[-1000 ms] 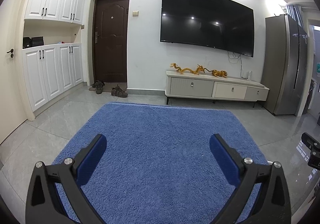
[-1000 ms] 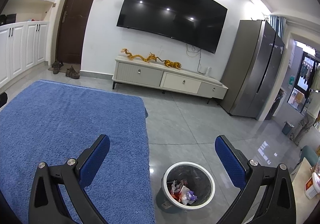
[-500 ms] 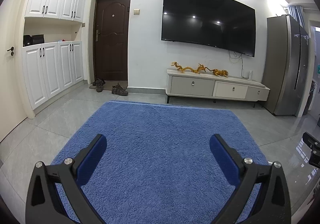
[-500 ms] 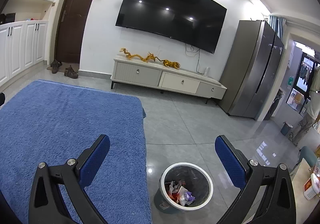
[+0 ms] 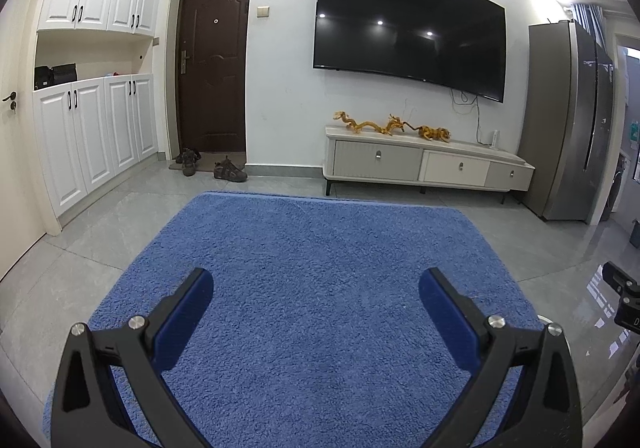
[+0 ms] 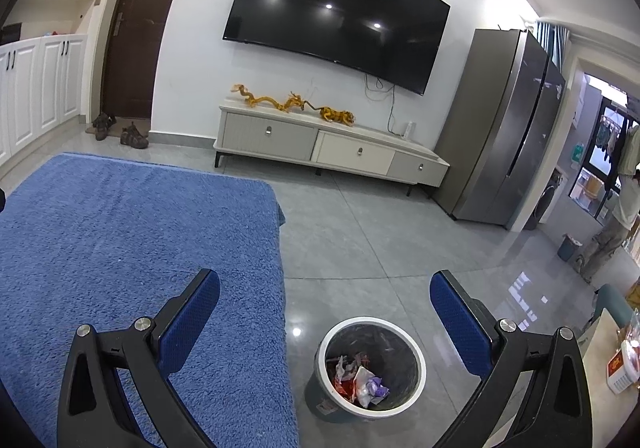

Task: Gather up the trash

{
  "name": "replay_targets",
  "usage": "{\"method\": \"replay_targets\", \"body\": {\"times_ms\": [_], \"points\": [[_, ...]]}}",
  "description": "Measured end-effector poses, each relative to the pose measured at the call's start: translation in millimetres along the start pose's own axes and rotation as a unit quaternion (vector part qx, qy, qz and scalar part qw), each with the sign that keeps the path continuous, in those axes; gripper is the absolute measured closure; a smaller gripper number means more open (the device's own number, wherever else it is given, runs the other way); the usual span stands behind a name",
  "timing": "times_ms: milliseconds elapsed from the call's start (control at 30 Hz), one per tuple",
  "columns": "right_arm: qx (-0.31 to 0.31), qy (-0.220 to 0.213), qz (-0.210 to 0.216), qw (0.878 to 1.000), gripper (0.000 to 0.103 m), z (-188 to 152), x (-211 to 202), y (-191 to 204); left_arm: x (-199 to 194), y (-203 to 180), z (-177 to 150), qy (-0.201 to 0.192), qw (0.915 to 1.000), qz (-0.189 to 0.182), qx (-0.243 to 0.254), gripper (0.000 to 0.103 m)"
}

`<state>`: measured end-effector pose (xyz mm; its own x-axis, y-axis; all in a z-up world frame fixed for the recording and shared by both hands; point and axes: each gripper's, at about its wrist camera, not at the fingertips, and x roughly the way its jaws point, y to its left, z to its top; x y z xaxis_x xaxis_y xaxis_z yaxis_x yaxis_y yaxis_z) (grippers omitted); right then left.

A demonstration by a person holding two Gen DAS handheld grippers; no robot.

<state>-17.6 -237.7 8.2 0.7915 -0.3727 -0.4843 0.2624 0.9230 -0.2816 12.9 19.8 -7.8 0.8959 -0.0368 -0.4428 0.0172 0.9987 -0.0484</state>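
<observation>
A grey trash bin with a white rim (image 6: 416, 358) stands on the tiled floor beside the blue-covered surface (image 6: 120, 232). Crumpled wrappers (image 6: 360, 380) lie inside the bin. My right gripper (image 6: 325, 288) hangs open above and just behind the bin, nothing between its blue pads. My left gripper (image 5: 316, 286) is open over the blue-covered surface (image 5: 320, 248), holding nothing. No loose trash shows on the blue cloth in either view. Part of the right gripper's body (image 5: 624, 300) shows at the left wrist view's right edge.
A low TV cabinet (image 6: 332, 143) with golden dragon figures stands under a wall TV (image 6: 340, 15). A steel fridge (image 6: 504, 127) is at right, shoes (image 5: 228, 169) by the brown door, white cupboards (image 5: 92, 127) at left. A person (image 6: 624, 207) stands far right.
Both grippers stay open and have drifted only slightly. In the right wrist view the bin has slid a little to the left and lower.
</observation>
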Motion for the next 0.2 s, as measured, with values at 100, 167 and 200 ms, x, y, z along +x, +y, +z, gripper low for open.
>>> {"method": "replay_targets", "body": {"times_ms": [100,167,200], "points": [[-0.001,0.003,-0.001,1.000,0.000,0.1,4.9,2.2,3.1,2.2,-0.4,0.001,1.0000,0.001,0.001,0.000],[-0.001,0.006,-0.002,1.000,0.000,-0.9,8.4,3.0,5.1,2.8,-0.6,0.003,1.0000,0.003,0.002,0.000],[0.000,0.008,-0.001,1.000,0.000,-1.1,10.7,3.3,5.8,3.0,-1.3,0.003,1.0000,0.003,0.003,0.000]]}}
